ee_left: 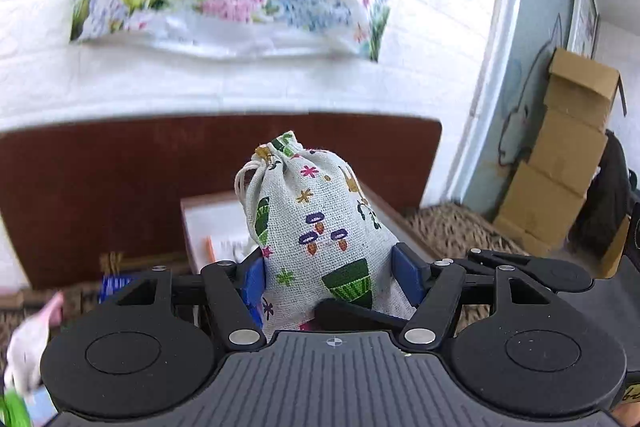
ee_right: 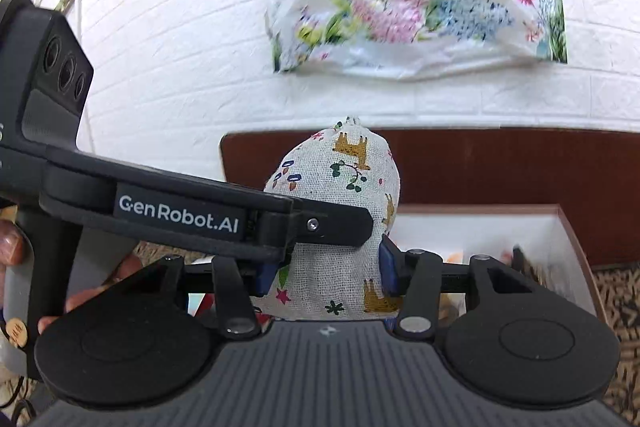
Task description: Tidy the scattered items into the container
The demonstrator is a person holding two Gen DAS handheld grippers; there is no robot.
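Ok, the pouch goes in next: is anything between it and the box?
Nothing visible does. The pouch, gripped by the left gripper and the right gripper, hangs close to the open box, with no lid on it.

We see bright, even daylight. The white brick wall (ee_left: 280, 83) is blown out to glare in the left wrist view. The floral plastic bag (ee_right: 416, 7) looks blurred, and fisheye distortion bends edges, darkening the corners.
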